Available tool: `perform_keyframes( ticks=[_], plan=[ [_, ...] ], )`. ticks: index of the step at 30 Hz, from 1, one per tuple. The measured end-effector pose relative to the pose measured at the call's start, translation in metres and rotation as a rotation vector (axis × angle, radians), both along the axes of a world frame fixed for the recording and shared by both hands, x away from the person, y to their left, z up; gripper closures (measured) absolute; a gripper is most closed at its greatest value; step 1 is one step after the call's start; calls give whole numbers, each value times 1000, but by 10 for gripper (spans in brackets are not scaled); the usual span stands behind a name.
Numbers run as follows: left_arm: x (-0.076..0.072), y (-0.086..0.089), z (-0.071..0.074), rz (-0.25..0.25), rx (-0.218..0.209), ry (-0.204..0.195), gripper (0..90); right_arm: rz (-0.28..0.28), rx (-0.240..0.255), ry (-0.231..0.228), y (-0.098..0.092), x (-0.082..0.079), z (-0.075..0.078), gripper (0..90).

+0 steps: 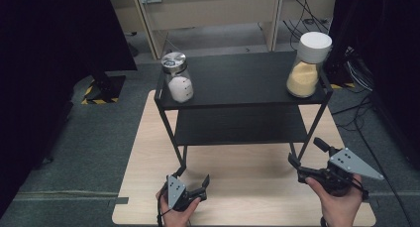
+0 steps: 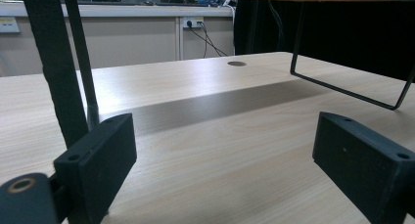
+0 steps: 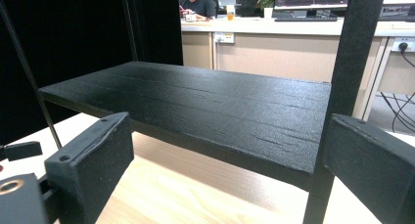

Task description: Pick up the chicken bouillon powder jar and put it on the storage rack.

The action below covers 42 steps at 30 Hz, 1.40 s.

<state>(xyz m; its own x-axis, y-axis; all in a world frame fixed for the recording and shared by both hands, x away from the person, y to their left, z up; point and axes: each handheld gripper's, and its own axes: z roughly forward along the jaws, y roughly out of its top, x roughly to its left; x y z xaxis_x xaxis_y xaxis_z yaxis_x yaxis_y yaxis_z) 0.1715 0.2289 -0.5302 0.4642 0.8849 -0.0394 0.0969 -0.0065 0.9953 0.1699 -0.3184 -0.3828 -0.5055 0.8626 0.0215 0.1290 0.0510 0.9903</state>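
A black two-tier shelf (image 1: 237, 83) stands on a pale wooden table (image 1: 143, 187); a jar of white powder (image 1: 177, 77) sits at the top tier's front left corner, a jar of yellow grains (image 1: 307, 63) at its right edge. Near the table's front edge, the left gripper (image 1: 190, 180) and right gripper (image 1: 304, 157) hover with jaws apart, holding nothing. Bare tabletop lies between them.

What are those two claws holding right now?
Nothing. The left gripper and right gripper are both open and empty, near the rack.
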Motion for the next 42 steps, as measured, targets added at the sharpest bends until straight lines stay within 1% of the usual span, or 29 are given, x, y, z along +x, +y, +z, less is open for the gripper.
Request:
perform_keyframes(
  ticks=[10,14,24,26,31,42],
  plan=[
    [0,0,0,0,0,-1,86,2,-6,17,-3,-1,-7,49],
    [0,0,0,0,-1,0,85,10,-5,34,-3,0,-11,49],
    [0,0,0,0,-3,0,85,18,-7,54,-2,2,-20,51],
    [0,0,0,0,-2,1,85,20,-5,51,-3,1,-22,52],
    [0,0,0,1,-4,1,85,23,-2,60,-4,1,-27,52],
    [0,0,0,0,-4,0,85,36,-1,91,-5,3,-40,52]
  ],
)
